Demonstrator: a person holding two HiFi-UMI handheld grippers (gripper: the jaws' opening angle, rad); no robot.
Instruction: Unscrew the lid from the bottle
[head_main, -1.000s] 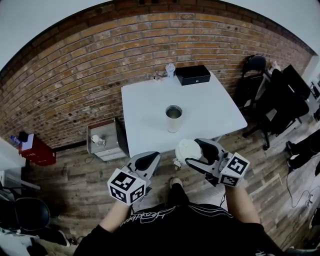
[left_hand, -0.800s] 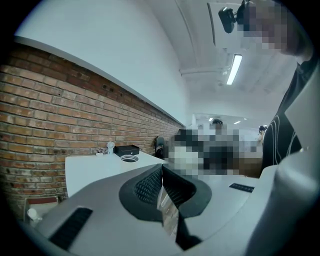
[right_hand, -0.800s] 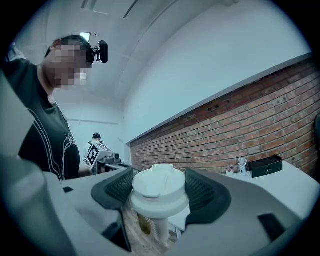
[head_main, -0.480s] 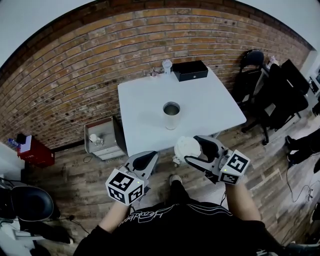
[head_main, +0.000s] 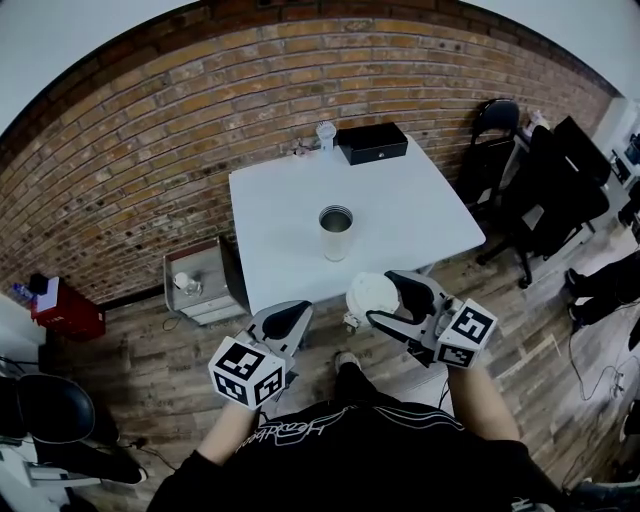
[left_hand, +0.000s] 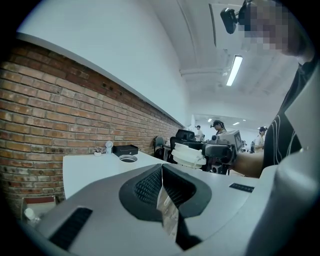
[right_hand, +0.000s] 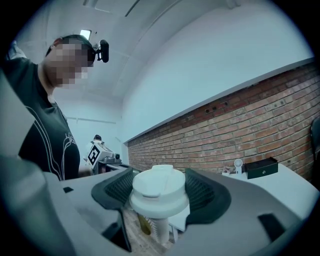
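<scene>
White table (head_main: 280, 205) | open bottle (head_main: 335, 233) standing | lid (head_main: 368, 292) clamped between right gripper (head_main: 381, 298) jaws

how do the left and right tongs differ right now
The left tongs are shut and empty; the right tongs stand wide, clamped on the white lid. The right tongs reach nearer the table than the left tongs. Both hang clear of the open bottle.

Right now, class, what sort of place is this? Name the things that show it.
Probably an open office or lab workroom: black office chairs beside a white table, a brick wall, ceiling strip lights and other people further back.
</scene>
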